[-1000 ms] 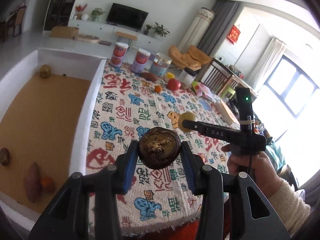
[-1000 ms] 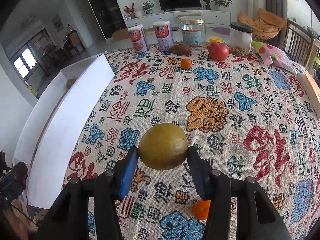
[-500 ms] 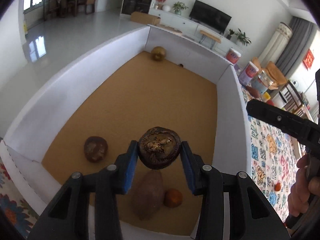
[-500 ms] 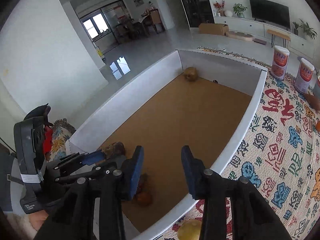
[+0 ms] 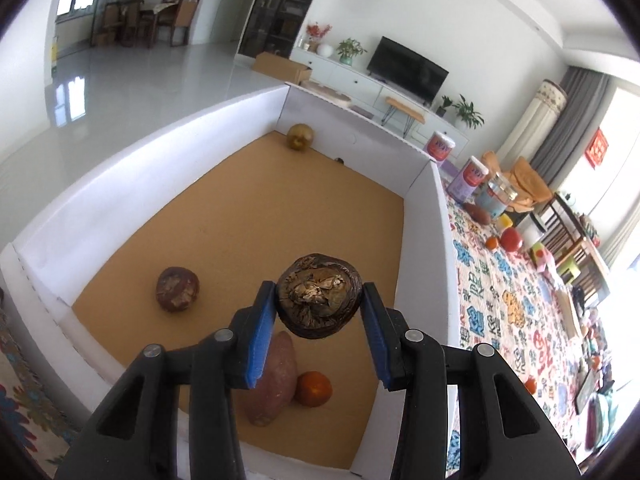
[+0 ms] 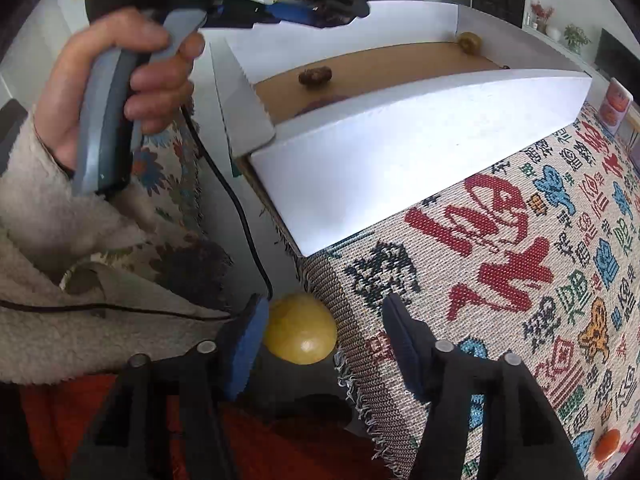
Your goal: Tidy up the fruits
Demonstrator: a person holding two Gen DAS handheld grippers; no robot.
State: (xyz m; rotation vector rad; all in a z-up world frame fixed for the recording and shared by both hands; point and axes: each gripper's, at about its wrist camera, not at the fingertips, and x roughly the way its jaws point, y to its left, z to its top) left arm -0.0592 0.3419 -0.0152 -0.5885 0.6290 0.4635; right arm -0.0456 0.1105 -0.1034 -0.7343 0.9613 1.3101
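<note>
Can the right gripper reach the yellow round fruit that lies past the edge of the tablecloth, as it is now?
Probably yes: the right gripper is open, and the yellow fruit lies by its left finger with nothing between.

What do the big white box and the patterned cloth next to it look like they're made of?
The box looks like white-faced corrugated cardboard: thin folded walls, matte brown floor, a serrated cut edge. The cloth appears to be coarse woven fabric: visible weave, frayed fringe at its edge.

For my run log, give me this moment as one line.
left gripper: shut on dark wrinkled fruit, above box | right gripper: open, yellow fruit off table edge
</note>
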